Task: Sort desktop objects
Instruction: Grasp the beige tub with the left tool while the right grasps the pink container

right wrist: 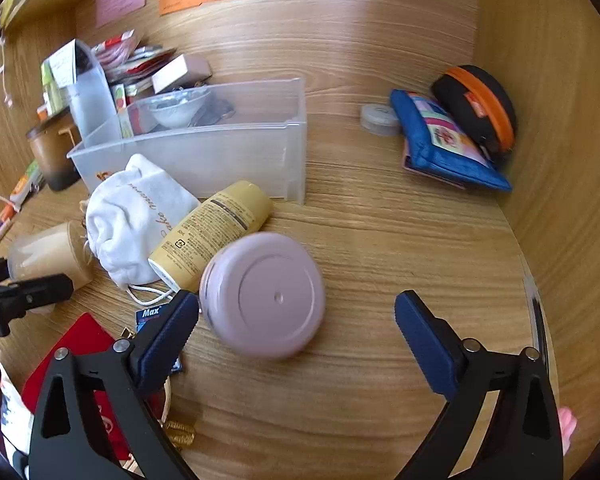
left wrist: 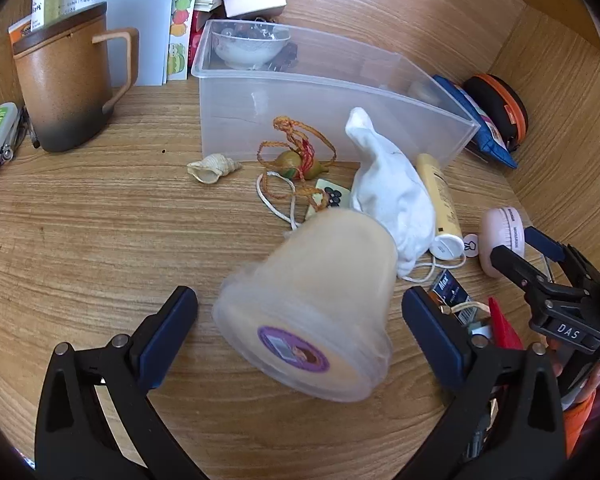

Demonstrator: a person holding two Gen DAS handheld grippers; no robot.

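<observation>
Here we hold both grippers wide and empty: the left gripper [left wrist: 300,332] straddles the tipped frosted cup [left wrist: 312,308], its base toward us, while the right gripper [right wrist: 296,332] frames the pink round case [right wrist: 264,294], which lies beside its left finger.

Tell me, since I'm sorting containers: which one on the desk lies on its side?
The yellow bottle lies flat beside the white pouch; the brown mug and clear bin stand upright.

The desk [right wrist: 380,240] is bare to the right of the clear bin [right wrist: 220,152], so a hand can pass there. On the left, a white pouch [right wrist: 132,216], yellow bottle [right wrist: 216,228] and frosted cup [left wrist: 312,312] crowd together.
</observation>
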